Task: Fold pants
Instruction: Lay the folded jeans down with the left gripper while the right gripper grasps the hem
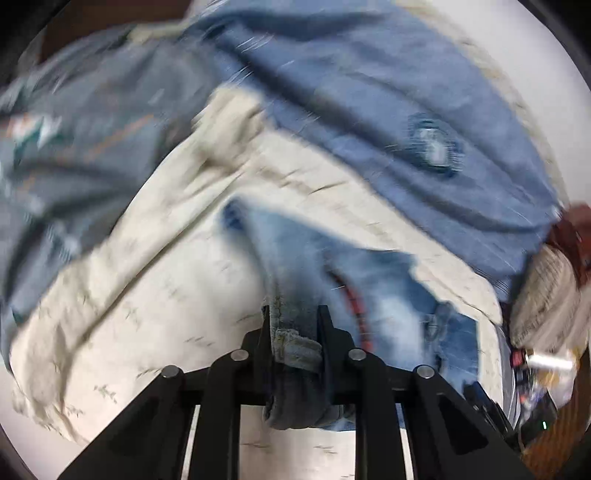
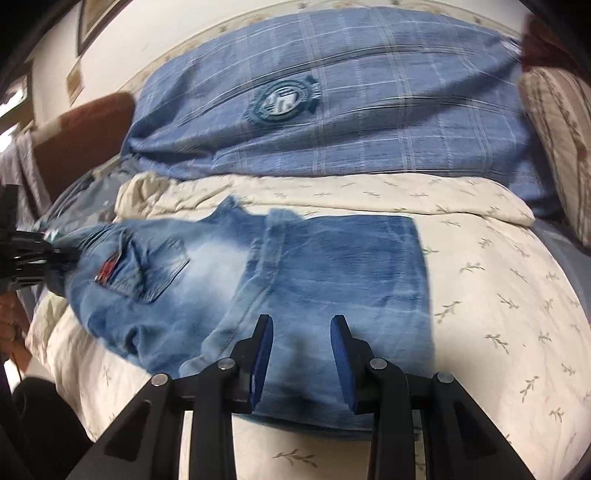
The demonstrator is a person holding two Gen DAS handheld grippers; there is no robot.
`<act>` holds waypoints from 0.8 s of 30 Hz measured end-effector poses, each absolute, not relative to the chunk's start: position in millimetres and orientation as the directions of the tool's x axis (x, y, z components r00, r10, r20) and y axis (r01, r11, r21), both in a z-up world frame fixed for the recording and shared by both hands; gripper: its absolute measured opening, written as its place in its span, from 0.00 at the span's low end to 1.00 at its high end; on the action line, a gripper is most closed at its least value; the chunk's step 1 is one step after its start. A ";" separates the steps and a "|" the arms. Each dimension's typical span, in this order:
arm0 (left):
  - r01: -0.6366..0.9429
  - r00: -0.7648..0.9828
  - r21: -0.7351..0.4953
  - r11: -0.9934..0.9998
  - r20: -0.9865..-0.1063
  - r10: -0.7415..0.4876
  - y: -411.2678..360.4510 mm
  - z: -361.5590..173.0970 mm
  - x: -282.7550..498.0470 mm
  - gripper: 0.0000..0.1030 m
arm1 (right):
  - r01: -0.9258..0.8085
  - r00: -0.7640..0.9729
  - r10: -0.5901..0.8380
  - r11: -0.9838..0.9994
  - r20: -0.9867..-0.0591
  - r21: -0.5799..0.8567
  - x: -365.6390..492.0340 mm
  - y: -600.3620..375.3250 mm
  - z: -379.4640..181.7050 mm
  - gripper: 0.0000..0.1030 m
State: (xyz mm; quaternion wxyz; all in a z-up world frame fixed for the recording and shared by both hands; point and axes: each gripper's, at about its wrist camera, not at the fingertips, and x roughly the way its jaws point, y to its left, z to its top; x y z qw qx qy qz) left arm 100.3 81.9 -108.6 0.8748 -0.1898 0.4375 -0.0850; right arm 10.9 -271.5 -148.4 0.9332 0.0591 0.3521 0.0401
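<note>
A bed (image 2: 498, 295) under a cream sheet printed with small sprigs fills the space ahead of the jaws. Beyond them lies a blue checked blanket (image 2: 369, 122). A patterned pillow (image 2: 557, 122) sits far right, a framed picture (image 2: 92, 22) on the pale wall (image 2: 155, 37) upper left.
</note>
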 end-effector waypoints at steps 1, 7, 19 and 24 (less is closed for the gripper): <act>0.010 0.609 -0.391 0.920 -0.728 -0.316 73.2 -100.6 98.4 0.18 | -0.013 0.753 0.111 0.988 -0.648 0.154 10.7 -276.6 -146.9 0.34; 0.186 0.649 -0.292 0.938 -0.681 -0.340 1.7 -57.9 87.9 0.18 | 0.054 0.765 0.105 0.973 -0.636 0.226 7.3 -304.2 -140.7 0.34; 0.477 0.516 -0.187 0.859 -0.732 -0.446 -145.7 -68.7 76.7 0.17 | 0.145 0.788 0.087 0.936 -0.610 0.321 -5.3 -357.0 -133.2 0.34; 0.547 0.328 -0.357 0.757 -0.740 -0.587 -159.3 -85.6 77.4 0.21 | 0.122 0.783 0.201 0.878 -0.589 0.463 -6.7 -374.1 -136.5 0.35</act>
